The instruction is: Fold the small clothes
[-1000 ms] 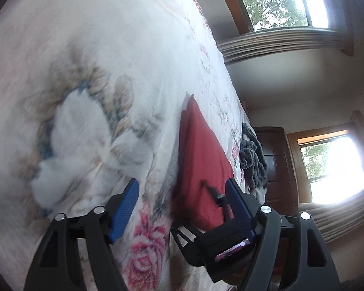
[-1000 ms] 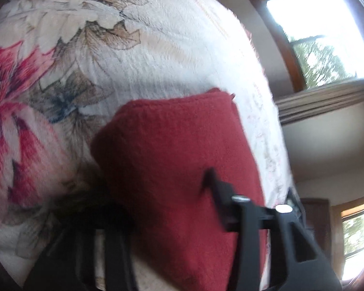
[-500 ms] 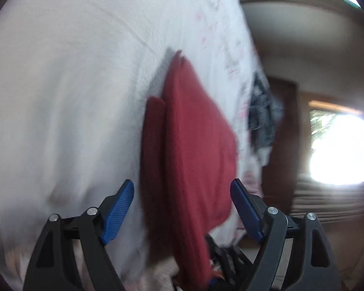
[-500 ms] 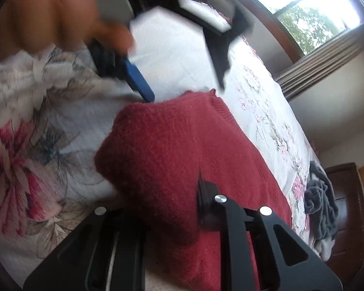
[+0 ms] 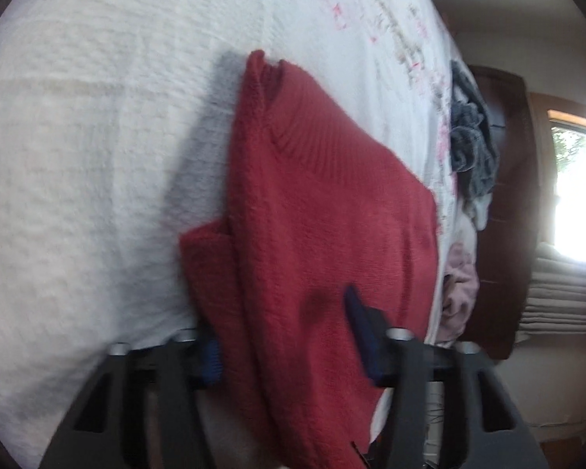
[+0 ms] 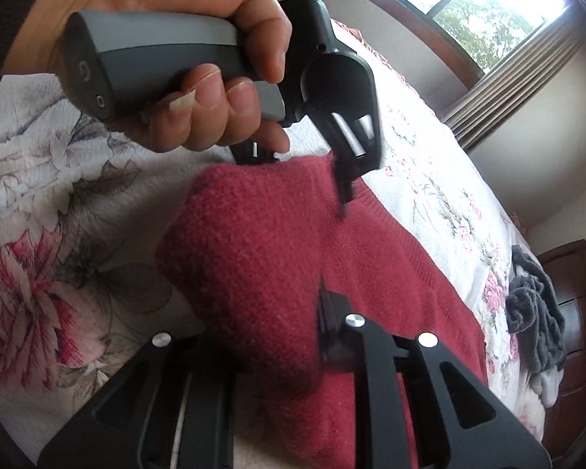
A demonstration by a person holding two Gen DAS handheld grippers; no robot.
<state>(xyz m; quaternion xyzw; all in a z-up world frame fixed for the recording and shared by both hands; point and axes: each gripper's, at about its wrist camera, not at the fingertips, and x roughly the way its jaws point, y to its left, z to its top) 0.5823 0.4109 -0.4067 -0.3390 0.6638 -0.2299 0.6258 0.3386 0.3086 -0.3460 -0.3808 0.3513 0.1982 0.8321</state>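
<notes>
A red knitted sweater (image 5: pixel 312 215) lies partly folded on the floral bedspread (image 5: pixel 78 156). In the left wrist view its near edge sits between the blue fingers of my left gripper (image 5: pixel 285 348), which is shut on the thick fold. In the right wrist view a doubled-over fold of the sweater (image 6: pixel 254 254) bulges up between the black jaws of my right gripper (image 6: pixel 269 344), which is shut on it; its left finger is hidden under the knit. A hand (image 6: pixel 215 78) holds the left gripper (image 6: pixel 301 168) at the fold's far edge.
A heap of grey clothes (image 5: pixel 470 148) (image 6: pixel 535 312) lies near the bed's far edge, with a pale pink garment (image 5: pixel 459 285) beside it. Dark wooden furniture (image 5: pixel 500 195) stands past the bed. Windows (image 6: pixel 468 0) with curtains are behind.
My left gripper moved from the bare bedspread onto the sweater's edge and shut on it. My right gripper kept its hold as the fold rose and doubled over.
</notes>
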